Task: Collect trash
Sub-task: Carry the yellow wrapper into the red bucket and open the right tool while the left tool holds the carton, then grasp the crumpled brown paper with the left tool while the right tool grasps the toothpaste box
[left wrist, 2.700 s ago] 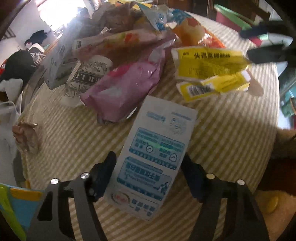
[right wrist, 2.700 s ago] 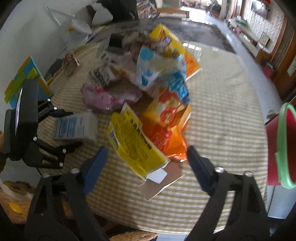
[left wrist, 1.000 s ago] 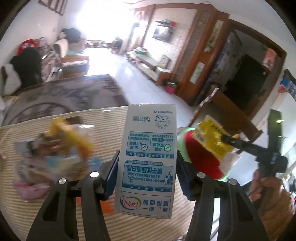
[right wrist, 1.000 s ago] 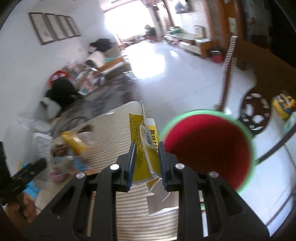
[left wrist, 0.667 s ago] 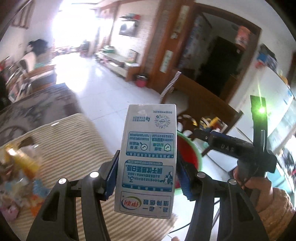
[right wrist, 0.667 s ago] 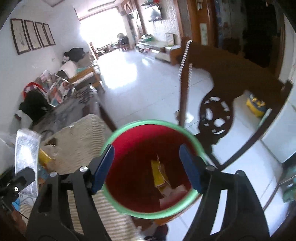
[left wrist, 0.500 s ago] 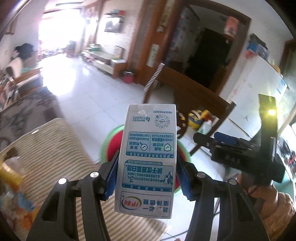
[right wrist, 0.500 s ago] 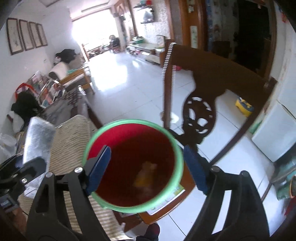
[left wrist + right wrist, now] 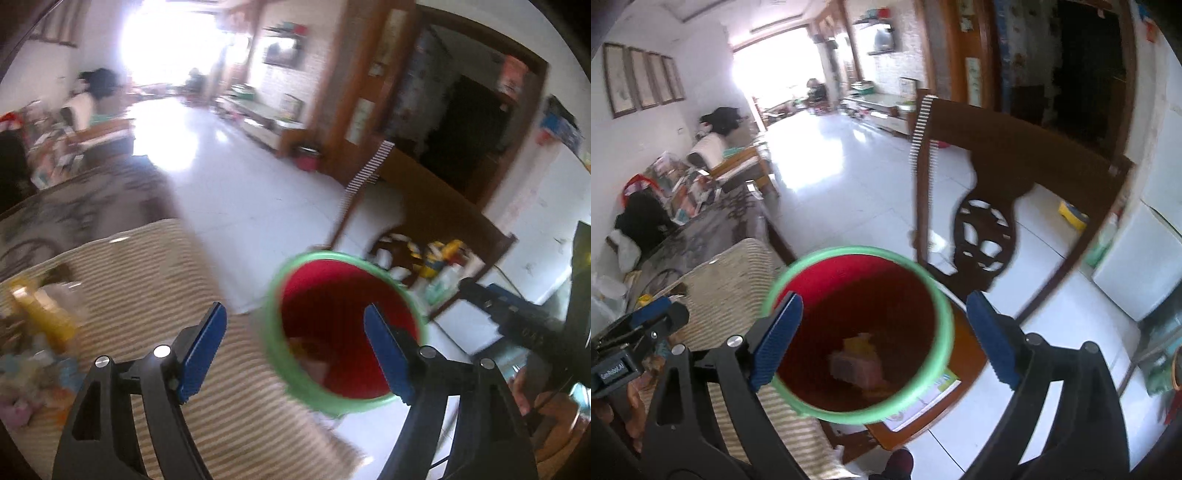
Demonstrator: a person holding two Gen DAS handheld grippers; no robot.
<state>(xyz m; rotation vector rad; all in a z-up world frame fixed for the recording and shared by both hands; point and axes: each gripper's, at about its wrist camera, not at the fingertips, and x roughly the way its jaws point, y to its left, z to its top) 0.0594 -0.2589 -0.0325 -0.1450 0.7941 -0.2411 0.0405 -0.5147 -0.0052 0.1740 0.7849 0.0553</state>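
Red bin point(image 9: 857, 332) w/ green rim stands on the floor just beside the worktop point(image 9: 155, 288) edge, and both my claws hang over its mouth. Left claw point(image 9: 295, 350) is opening, nothing between its blue pads; right claw point(image 9: 882, 339) is also opening wide and empty. Some trash point(image 9: 857, 358) lies at the bottom of the bin, blurred, so I cannot tell which pieces. I judge the drop step is finishing now. More wrappers point(image 9: 40, 332) are on the striped worktop at left, approx. well apart from the bin. Next move, I think: turn both claws back to that pile, keep them open, and pick one piece each w/o pushing others off the edge.
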